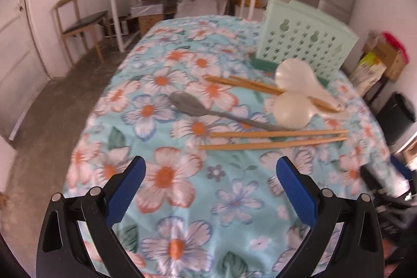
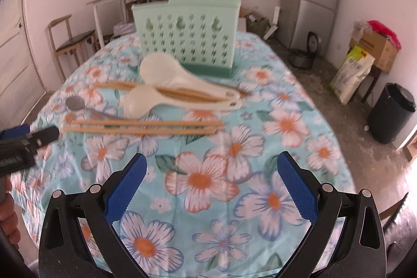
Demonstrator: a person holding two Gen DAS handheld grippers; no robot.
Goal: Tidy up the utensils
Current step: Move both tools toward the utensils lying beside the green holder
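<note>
Nothing is picked yet: both the left claw (image 1: 210,183) and right claw (image 2: 211,180) gape wide and empty over the tabletop (image 2: 260,147), so next comes closing on the chopsticks (image 2: 143,127) lying before the rack (image 2: 186,30).

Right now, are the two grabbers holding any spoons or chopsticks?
Left gripper: open, holding nothing.
Right gripper: open, holding nothing.

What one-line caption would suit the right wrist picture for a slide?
Open right gripper above a floral tablecloth, facing chopsticks, two white spoons, a metal spoon and a green utensil holder.
</note>
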